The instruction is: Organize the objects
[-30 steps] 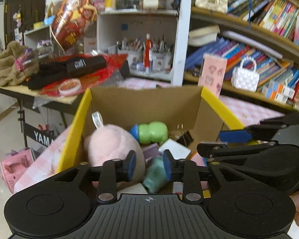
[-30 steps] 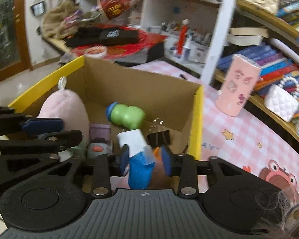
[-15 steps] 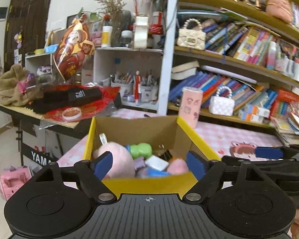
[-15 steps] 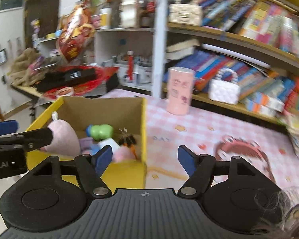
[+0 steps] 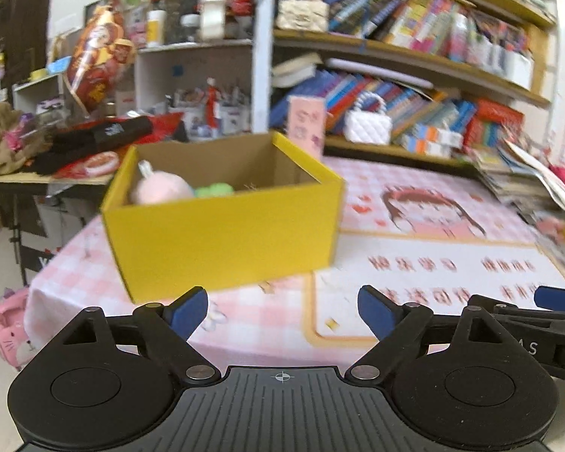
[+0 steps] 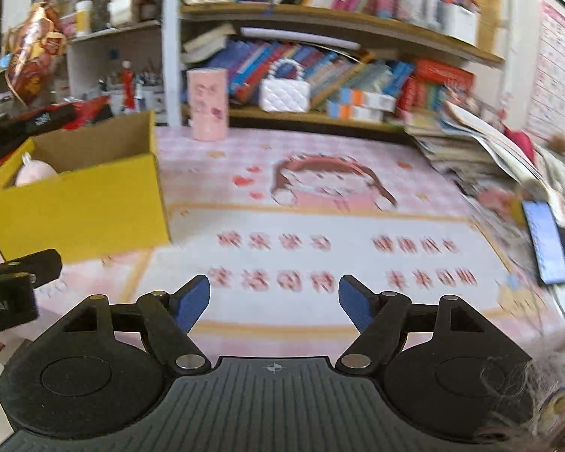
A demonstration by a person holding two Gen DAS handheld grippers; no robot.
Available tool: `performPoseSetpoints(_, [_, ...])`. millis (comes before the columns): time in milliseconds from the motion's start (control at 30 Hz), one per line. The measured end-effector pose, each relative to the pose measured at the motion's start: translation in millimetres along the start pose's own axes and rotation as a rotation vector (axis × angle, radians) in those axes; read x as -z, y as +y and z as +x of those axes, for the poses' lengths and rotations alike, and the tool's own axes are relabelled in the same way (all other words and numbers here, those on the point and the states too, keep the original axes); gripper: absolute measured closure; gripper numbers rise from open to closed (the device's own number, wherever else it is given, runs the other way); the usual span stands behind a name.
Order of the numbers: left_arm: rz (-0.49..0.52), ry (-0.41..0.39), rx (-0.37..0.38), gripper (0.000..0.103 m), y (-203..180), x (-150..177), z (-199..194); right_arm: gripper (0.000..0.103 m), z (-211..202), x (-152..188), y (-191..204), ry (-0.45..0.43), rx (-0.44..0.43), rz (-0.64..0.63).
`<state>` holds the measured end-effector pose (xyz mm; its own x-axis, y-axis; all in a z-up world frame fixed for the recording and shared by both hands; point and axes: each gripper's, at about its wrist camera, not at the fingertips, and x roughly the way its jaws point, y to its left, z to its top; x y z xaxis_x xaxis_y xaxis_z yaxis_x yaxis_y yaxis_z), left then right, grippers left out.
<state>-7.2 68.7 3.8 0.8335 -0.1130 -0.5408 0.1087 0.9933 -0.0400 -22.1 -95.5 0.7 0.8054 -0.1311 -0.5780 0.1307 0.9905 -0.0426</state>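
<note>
A yellow cardboard box (image 5: 222, 233) stands at the left of the pink checked tablecloth (image 5: 252, 324). A pink plush (image 5: 162, 190) and a green toy (image 5: 214, 190) show over its rim. My left gripper (image 5: 282, 305) hovers in front of the box, back from its near wall. Its jaws are opening and nothing is between them. My right gripper (image 6: 275, 293) hangs over the printed mat (image 6: 320, 248), right of the box (image 6: 79, 207). Its jaws are opening too, with nothing between them. The rest of the box's contents are hidden.
A pink tin (image 6: 209, 103) and a white quilted handbag (image 6: 284, 94) stand at the back below crowded bookshelves (image 6: 339, 19). Magazines (image 6: 471, 139) and a lit phone (image 6: 546, 241) lie at the right. A cluttered side table (image 5: 98, 135) is left of the box.
Both grippers have pulled back out of the box and swung right. The right one let go of a blue and white item, and both sets of jaws went from narrow to wide.
</note>
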Motion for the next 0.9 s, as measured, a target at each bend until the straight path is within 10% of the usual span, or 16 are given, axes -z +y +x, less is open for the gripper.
performPoseSetpoints(900, [0.096, 0.087, 0.032, 0.002, -59.3, 18.7, -1.5, 0.016, -17.7, 34.0, -47.7, 0.081, 0.105, 0.073])
